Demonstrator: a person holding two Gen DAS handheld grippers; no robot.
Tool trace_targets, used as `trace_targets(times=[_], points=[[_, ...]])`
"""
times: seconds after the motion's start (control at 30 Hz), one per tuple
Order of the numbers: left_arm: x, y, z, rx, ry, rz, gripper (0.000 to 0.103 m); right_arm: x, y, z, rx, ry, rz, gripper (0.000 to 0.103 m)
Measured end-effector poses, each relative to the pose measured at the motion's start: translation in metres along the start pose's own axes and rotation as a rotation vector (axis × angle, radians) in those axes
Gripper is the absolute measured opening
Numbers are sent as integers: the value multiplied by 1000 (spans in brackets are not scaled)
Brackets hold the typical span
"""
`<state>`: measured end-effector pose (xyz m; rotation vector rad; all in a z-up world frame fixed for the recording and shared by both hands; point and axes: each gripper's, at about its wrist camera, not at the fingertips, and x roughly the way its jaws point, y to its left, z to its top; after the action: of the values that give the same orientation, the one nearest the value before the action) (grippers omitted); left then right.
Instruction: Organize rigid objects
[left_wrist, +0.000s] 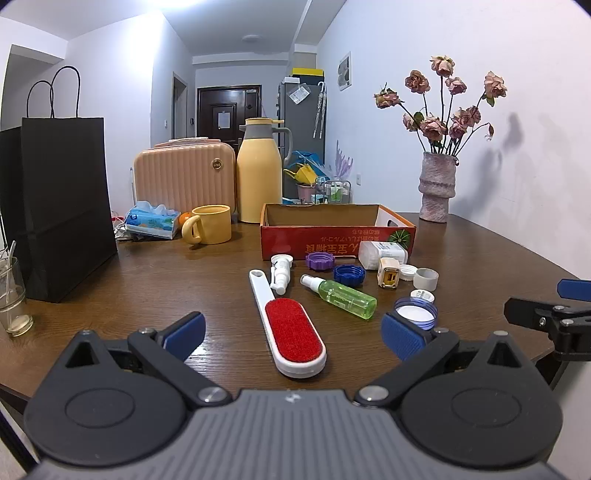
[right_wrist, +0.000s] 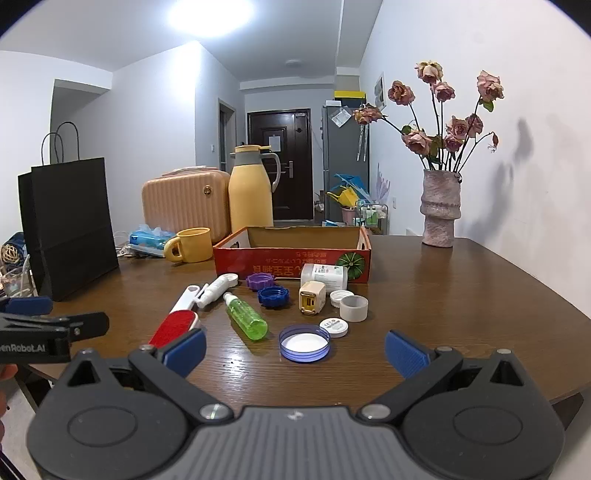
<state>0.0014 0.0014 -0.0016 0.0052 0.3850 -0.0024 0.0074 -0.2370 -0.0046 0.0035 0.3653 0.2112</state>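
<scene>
- On a dark wood surface (left_wrist: 184, 280) in a white-walled flat, small items lie scattered before a red box (left_wrist: 336, 236), which sits open toward the far side.
- Left gripper (left_wrist: 293, 334) hovers low at the near edge, jaws wide apart and holding nothing; a red lint brush (left_wrist: 291, 330) lies between its blue pads, white handle pointing away.
- Right gripper (right_wrist: 295, 350) is likewise spread and empty, with a blue-rimmed lid (right_wrist: 304, 343) lying just ahead of it.
- Near the brush lie a green spray bottle (left_wrist: 341, 297) on its side, a white pump (left_wrist: 280, 275), a purple cap (left_wrist: 320, 260) and a blue cap (left_wrist: 349, 275).
- A white bottle (left_wrist: 382, 253) lies against the box front; a cream charger (left_wrist: 388, 273) and a tape ring (left_wrist: 425, 278) sit just beside it.
- At the left stand a black bag (left_wrist: 62, 206), a yellow mug (left_wrist: 208, 224), a yellow flask (left_wrist: 259, 171) and a peach case (left_wrist: 184, 177).
- A vase (left_wrist: 437, 188) of dried roses stands at the far right corner by the wall.
- Beyond the surface, a hallway runs to a dark door (left_wrist: 225, 110), a grey fridge (left_wrist: 301, 110) to its right.
</scene>
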Motion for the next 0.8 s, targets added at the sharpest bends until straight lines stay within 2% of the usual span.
trace_targets(times=[0.8], points=[[1, 0, -4, -4, 2, 0, 103, 1, 2, -1, -4, 1, 8, 103]])
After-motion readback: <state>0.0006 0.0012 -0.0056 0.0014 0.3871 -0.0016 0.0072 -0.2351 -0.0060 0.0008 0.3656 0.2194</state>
